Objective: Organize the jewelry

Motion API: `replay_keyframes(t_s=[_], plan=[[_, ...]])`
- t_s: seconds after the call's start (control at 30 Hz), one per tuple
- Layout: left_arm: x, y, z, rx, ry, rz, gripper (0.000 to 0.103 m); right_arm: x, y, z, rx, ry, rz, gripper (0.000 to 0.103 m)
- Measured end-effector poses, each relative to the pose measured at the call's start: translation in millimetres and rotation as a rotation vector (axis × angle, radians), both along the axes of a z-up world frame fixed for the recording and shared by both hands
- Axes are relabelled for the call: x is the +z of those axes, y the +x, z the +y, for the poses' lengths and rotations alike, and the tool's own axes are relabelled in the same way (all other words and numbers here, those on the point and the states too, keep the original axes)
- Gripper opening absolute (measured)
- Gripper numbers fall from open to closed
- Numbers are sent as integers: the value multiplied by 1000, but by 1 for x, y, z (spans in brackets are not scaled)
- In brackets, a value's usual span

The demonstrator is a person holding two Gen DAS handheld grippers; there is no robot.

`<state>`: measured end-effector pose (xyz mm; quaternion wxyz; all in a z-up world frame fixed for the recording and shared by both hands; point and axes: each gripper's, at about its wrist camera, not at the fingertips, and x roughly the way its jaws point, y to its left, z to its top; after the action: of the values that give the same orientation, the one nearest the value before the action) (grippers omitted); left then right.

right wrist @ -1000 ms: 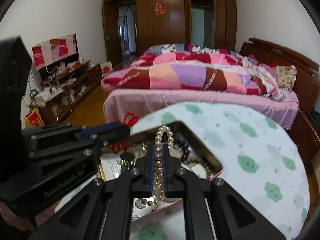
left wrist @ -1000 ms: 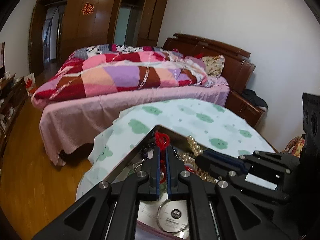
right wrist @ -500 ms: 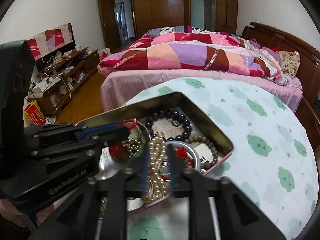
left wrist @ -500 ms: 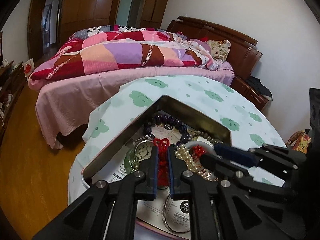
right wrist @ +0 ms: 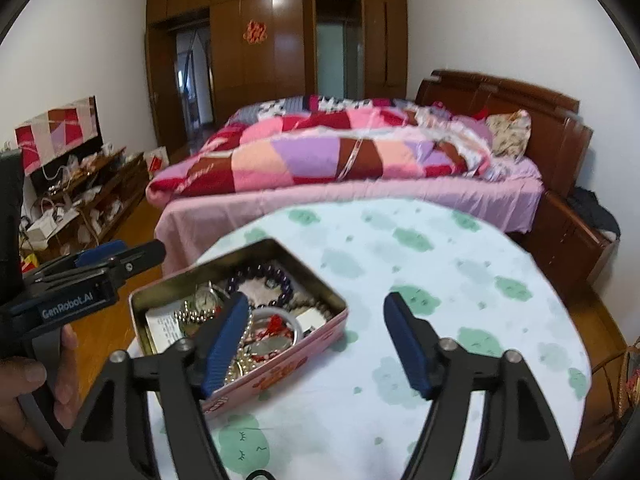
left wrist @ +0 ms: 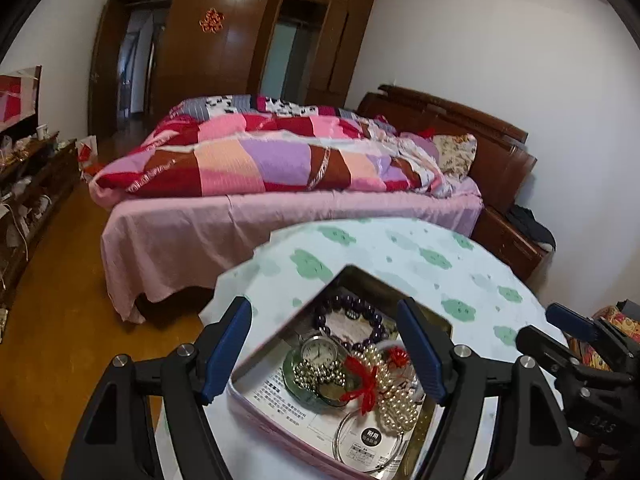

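Note:
A pink metal tin (left wrist: 280,432) (right wrist: 280,376) sits on the round table and holds jewelry. Inside lie a red cord bracelet (left wrist: 362,380), a pearl strand (left wrist: 394,400), a dark purple bead bracelet (left wrist: 348,304) (right wrist: 264,272), a small watch (left wrist: 318,350) and a silver bangle (left wrist: 360,456). My left gripper (left wrist: 326,352) is open and empty above the tin. My right gripper (right wrist: 316,344) is open and empty, its left finger over the tin's right side. Each gripper shows at the edge of the other's view.
The table wears a white cloth with green clouds (right wrist: 440,280). A bed with a patchwork quilt (left wrist: 260,160) stands beyond it. A cluttered low cabinet (right wrist: 80,208) lines the left wall. Wooden floor (left wrist: 52,320) lies to the left.
Both grippers opened. The left one let go of the red cord bracelet and the right one let go of the pearl strand; both now lie in the tin. Both grippers drew back and up.

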<state>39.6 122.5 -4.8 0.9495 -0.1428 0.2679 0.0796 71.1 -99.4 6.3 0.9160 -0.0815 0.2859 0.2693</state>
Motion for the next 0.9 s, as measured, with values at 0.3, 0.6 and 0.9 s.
replay_keyframes(t_s=[0.3,0.6,0.9], plan=[[13,-9,2,24,34,-39,75,8,-5,2,-2,20,-48,74],[13,-9,-1,18,39,-29,75,4,-3,-2,-3,35,-34,74],[12,-9,-1,19,39,-28,75,2,-6,-3,2,39,-31,77]])
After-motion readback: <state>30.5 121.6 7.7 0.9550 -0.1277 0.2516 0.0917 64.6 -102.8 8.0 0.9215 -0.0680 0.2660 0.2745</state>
